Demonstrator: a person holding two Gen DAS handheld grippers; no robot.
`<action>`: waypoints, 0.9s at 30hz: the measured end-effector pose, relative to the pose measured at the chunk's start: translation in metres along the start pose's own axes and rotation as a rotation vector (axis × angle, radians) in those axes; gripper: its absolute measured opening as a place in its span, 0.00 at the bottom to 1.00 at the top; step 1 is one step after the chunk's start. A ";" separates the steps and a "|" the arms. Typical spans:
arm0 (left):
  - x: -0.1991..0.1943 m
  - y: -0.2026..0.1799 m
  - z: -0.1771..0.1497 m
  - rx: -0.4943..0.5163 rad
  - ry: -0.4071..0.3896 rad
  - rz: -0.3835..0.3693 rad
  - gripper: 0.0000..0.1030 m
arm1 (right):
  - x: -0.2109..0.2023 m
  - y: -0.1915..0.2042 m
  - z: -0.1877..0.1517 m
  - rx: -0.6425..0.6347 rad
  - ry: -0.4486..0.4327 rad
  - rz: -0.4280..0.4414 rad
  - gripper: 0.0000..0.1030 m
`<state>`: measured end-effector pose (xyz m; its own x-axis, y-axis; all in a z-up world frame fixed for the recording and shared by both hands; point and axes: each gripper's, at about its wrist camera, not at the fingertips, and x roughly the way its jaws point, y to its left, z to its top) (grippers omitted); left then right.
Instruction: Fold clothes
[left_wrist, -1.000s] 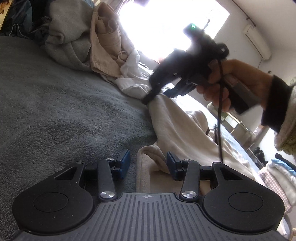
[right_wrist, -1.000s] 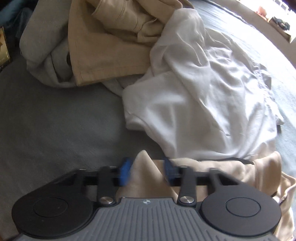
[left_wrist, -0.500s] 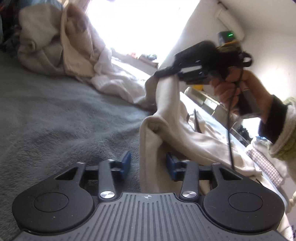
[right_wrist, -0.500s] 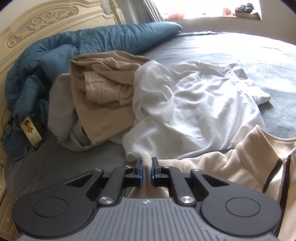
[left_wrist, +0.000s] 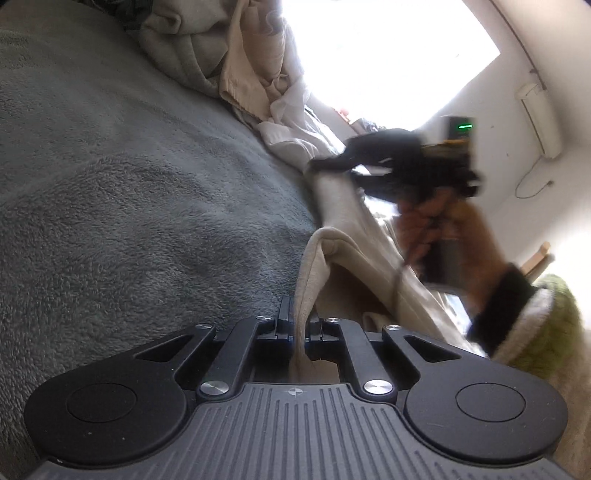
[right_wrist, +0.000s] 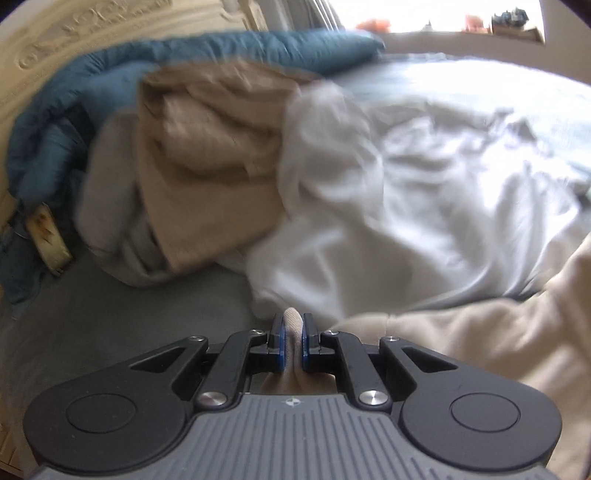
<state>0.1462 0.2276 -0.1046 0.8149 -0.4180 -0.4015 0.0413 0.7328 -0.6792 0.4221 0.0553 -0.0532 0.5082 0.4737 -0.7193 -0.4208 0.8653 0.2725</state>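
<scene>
A cream sweatshirt (left_wrist: 354, 236) lies partly lifted off the grey bed cover (left_wrist: 129, 192). My left gripper (left_wrist: 299, 325) is shut on a fold of its edge. My right gripper (right_wrist: 291, 341) is shut on another edge of the same cream sweatshirt (right_wrist: 480, 343); it also shows in the left wrist view (left_wrist: 317, 164), held up by a hand, with the cloth stretched between the two grippers.
A white shirt (right_wrist: 424, 192), tan trousers (right_wrist: 207, 158) and a grey garment (right_wrist: 107, 206) lie heaped ahead on the bed. A blue duvet (right_wrist: 110, 85) lies by the carved headboard (right_wrist: 92, 26). A bright window is behind.
My left gripper has closed on the sweatshirt's edge. My right gripper closed on its edge earlier and has lifted it; the cloth is now pulled taut between them.
</scene>
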 end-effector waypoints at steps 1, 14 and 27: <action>0.000 0.001 0.000 0.013 -0.004 -0.006 0.07 | 0.011 -0.002 -0.002 -0.003 0.018 -0.004 0.08; -0.037 0.011 0.008 -0.017 -0.139 -0.055 0.24 | -0.181 -0.023 -0.006 -0.042 -0.110 0.140 0.18; 0.084 -0.064 0.058 0.302 0.090 0.056 0.25 | -0.325 -0.072 -0.174 0.062 -0.151 -0.094 0.18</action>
<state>0.2454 0.1762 -0.0592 0.7671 -0.4082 -0.4949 0.1782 0.8766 -0.4469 0.1569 -0.1897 0.0493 0.6523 0.4056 -0.6403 -0.3213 0.9131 0.2511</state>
